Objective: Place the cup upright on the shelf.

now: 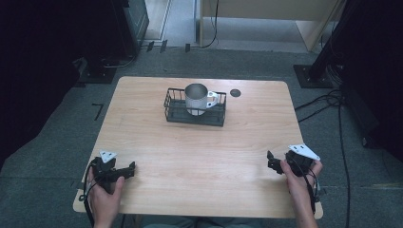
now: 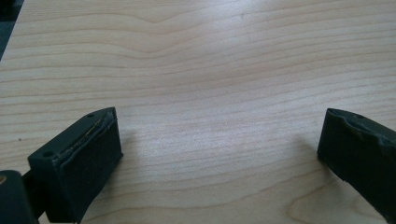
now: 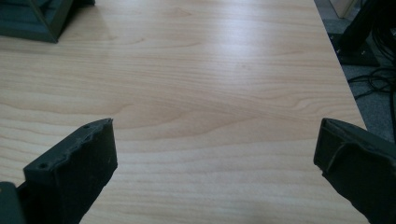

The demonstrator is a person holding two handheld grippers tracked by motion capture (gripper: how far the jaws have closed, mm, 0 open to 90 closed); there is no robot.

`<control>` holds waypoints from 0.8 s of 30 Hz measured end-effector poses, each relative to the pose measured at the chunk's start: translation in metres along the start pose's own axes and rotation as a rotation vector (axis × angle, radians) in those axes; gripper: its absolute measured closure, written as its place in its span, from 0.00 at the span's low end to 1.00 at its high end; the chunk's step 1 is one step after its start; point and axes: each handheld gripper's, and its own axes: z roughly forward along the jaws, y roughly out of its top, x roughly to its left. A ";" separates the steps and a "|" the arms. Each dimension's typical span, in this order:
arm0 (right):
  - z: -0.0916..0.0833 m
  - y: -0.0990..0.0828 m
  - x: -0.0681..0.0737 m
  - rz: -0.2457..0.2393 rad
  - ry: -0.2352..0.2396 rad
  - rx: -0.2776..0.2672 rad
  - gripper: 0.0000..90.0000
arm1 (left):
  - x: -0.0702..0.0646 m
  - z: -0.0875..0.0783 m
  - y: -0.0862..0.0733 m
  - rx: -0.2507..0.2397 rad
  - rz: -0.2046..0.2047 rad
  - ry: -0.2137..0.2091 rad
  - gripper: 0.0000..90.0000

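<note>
The metal mug (image 1: 196, 98) stands upright inside the black wire basket (image 1: 172, 108) at the far middle of the table (image 1: 199, 156), its white handle (image 1: 212, 99) turned toward my right and leaning over the basket's rim. It is well apart from both of my tools. My left gripper (image 1: 124, 171) rests near the front left corner with its jaws spread wide and nothing between them — in the left gripper view there is bare wood between the pads. My right gripper (image 1: 271, 161) sits near the front right edge, jaws equally wide apart and empty; its own view catches a corner of the basket (image 3: 32, 21) at upper left. My worry is the basket: it looks light, so a jaw catching the wire on the way in could drag or tip it, and the mug's smooth wall could slip from a shallow pinch. The handle side leaves little gap to the wire. A small dark disc (image 1: 235, 92) lies just beyond the basket on the right. The middle of the table is open for a straight approach — but my right gripper is close to the table's right edge, with cables on the floor below it.
</note>
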 end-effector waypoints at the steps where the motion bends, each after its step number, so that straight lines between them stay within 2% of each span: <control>1: 0.000 -0.002 -0.002 0.000 -0.002 0.002 0.00 | 0.000 0.000 0.000 0.000 0.000 0.000 0.00; 16: -0.009 -0.029 -0.023 0.022 -0.028 0.050 0.00 | 0.000 0.000 0.000 0.000 0.000 0.000 0.00; 24: -0.011 -0.042 -0.032 0.023 -0.015 0.110 0.00 | 0.000 0.000 0.000 0.000 0.000 0.000 0.00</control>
